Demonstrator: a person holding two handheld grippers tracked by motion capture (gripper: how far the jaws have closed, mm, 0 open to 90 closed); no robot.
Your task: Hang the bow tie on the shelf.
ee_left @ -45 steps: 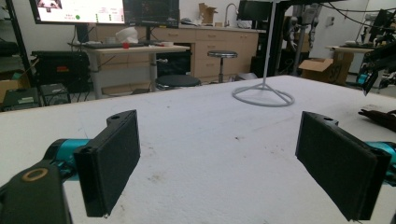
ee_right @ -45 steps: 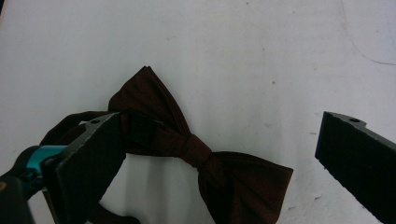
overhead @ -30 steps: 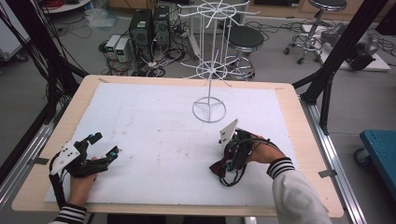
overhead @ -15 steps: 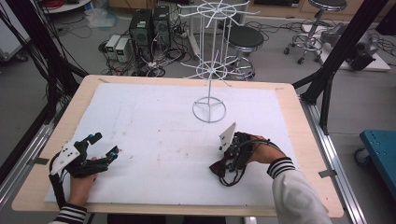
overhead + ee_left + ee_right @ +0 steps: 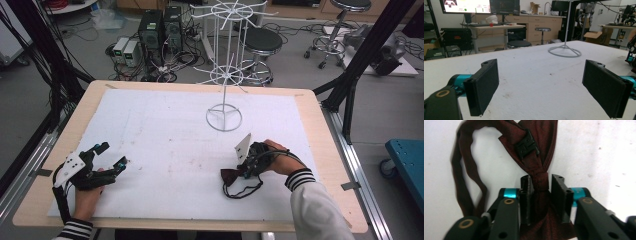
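A dark red bow tie [image 5: 230, 176] with a looped strap [image 5: 243, 190] lies on the white sheet at the front right. My right gripper [image 5: 237, 173] points down at it. In the right gripper view its jaws have just been closing, and the pads [image 5: 526, 195] now pinch the bow tie's [image 5: 549, 135] centre knot; my right gripper [image 5: 541, 180] is shut on it. A black clasp [image 5: 526, 145] sits on the strap just beyond the knot. My left gripper [image 5: 112, 154] rests at the front left with its jaws wide apart; in its own view, my left gripper [image 5: 541, 82] has nothing between its pads.
A white wire display stand [image 5: 223, 117] rises from a ring base at the middle back of the table [image 5: 165, 130]; the stand's base [image 5: 564, 51] lies ahead of the left gripper. Stools, computers and cables stand on the floor behind the table.
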